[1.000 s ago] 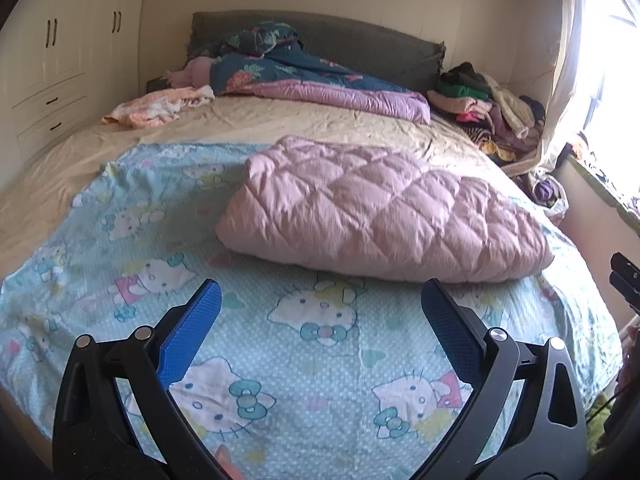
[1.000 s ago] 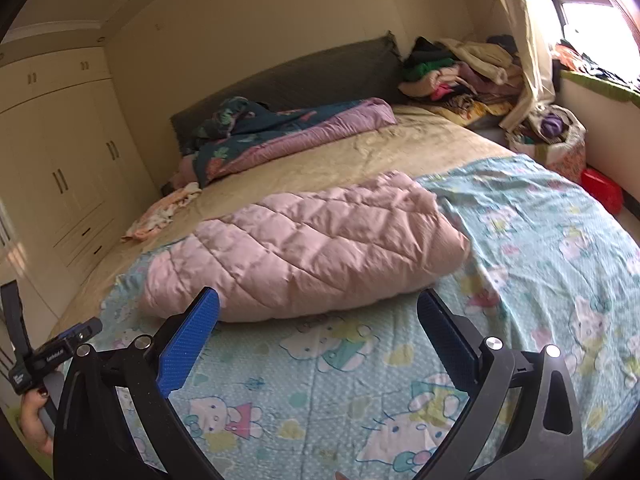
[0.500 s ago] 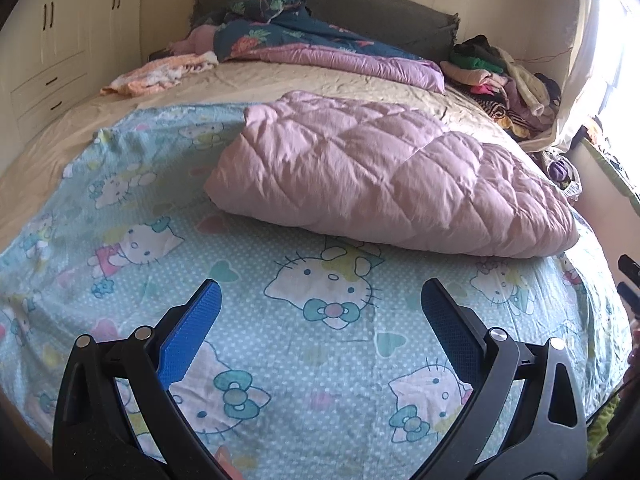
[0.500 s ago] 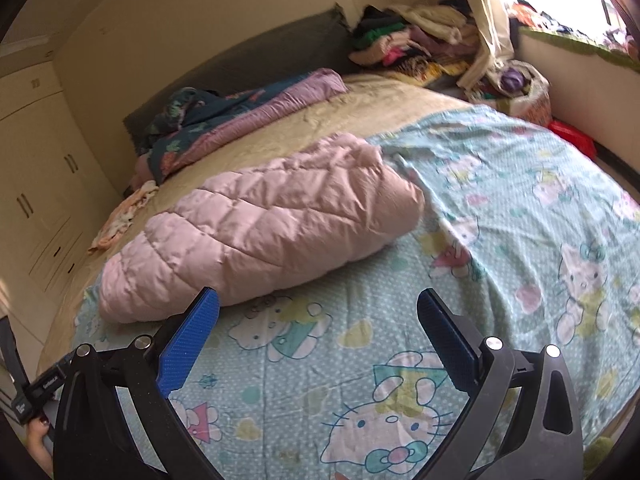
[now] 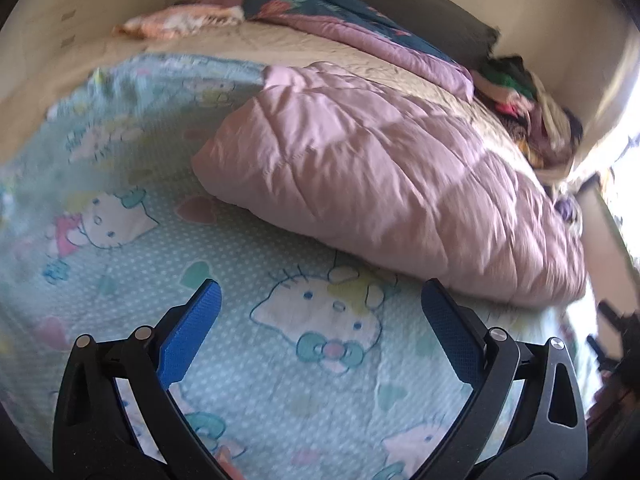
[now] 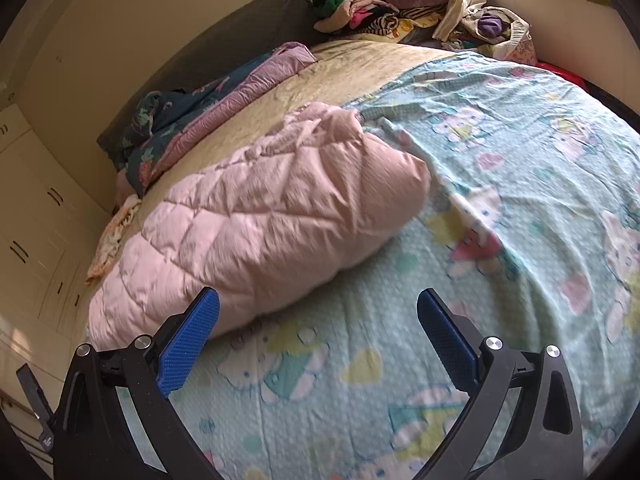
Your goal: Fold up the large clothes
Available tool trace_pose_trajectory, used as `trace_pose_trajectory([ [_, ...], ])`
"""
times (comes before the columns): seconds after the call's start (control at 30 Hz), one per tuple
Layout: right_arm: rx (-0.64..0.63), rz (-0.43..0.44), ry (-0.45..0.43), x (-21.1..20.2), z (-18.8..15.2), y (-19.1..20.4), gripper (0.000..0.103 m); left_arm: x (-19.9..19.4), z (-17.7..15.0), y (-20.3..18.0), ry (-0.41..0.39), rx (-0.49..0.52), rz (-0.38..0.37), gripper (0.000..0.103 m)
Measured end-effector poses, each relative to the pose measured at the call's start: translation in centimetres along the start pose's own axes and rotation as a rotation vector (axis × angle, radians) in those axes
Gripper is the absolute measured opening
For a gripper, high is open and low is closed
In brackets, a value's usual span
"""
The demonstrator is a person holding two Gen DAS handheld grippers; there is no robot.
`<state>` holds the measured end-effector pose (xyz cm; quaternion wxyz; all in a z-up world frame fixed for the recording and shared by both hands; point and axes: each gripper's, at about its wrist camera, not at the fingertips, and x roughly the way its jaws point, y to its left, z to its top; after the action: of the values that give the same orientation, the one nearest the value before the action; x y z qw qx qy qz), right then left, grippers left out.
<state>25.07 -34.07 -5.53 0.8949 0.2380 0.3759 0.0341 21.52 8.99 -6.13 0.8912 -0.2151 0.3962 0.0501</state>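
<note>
The left gripper (image 5: 320, 312) hangs with its blue pads spread wide and nothing between them, low over the cartoon-cat bedsheet (image 5: 280, 380). The right gripper (image 6: 318, 320) is likewise wide apart and empty above the same sheet (image 6: 520, 208).

Ahead of both lies the pink quilted garment (image 5: 380, 184), a puffy padded piece that looks already bundled or folded over on itself; whether it is a jacket or a small quilt cannot be told. It rests on the sheet, clear of both pairs of fingers.

In the left wrist view its long axis runs from upper left to lower right, and its near edge passes just beyond the right-hand finger. In the right wrist view the garment (image 6: 260, 220) lies ahead and to the left, one rounded end coming down just behind the left-hand finger while the other end points away toward the far side of the bed. So each gripper faces a different end of the bundle, with the garment lying crosswise between them. The right gripper appears somewhat nearer to its end, though fisheye distortion and motion blur make that uncertain.

Further out, a dark floral duvet (image 5: 340, 12) is heaped near the headboard, and a pile of mixed clothes (image 6: 380, 8) sits in the far corner by the window.
</note>
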Motion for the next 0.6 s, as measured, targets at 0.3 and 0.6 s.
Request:
trace_pose_trajectory([
  [0.3,0.039,-0.025,0.018,2.6,1.5,-0.3,0.099,1.9,2.9,1.2,0.006,-0.106,-0.032,0.094],
  [0.6,0.064,-0.071,0.046,5.3,3.0,-1.5,0.099,5.1,5.4,2.3,0.025,-0.206,-0.081,0.094],
])
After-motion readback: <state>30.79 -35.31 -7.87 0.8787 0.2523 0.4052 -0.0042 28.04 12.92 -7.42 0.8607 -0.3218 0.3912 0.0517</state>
